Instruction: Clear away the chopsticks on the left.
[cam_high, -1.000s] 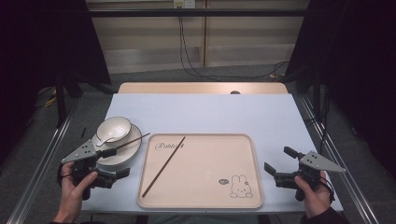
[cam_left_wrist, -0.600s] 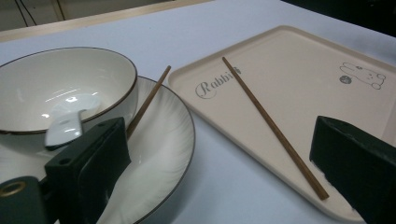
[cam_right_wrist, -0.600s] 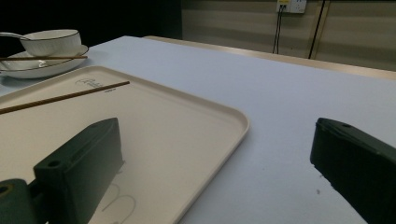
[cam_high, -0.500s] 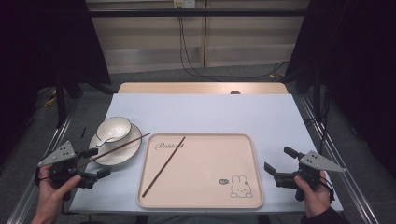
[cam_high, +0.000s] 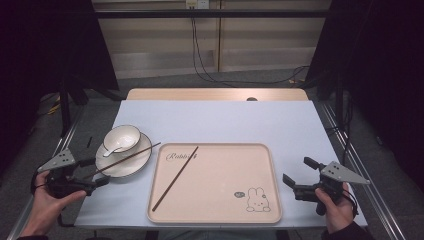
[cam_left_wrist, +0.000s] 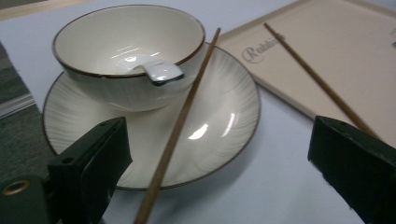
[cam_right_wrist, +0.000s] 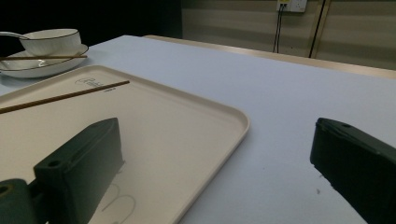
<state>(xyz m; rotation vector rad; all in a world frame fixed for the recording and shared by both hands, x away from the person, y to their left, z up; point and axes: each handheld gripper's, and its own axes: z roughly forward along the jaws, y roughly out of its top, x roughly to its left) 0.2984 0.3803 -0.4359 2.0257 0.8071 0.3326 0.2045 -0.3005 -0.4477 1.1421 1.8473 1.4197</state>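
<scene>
I see a glossy cream ceramic bowl (cam_left_wrist: 126, 56) on its glazed, finely ribbed saucer (cam_left_wrist: 219, 116), a thin brown wooden chopstick (cam_left_wrist: 180, 126) at the bowl's three o'clock, a matt beige plastic tray (cam_high: 220, 200).

Two chopsticks (cam_high: 175, 178), one bowl (cam_high: 122, 138) (one spoon (cam_high: 114, 149) inside)

left claw (cam_high: 95, 172) open, by chopstick (cam_high: 122, 160), plate (cam_high: 131, 165)

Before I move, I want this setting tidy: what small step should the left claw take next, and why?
Probably ease the left claw forward around the chopstick lying across the saucer: it lies between the open jaws, ungripped, while its mate is on the tray.
</scene>
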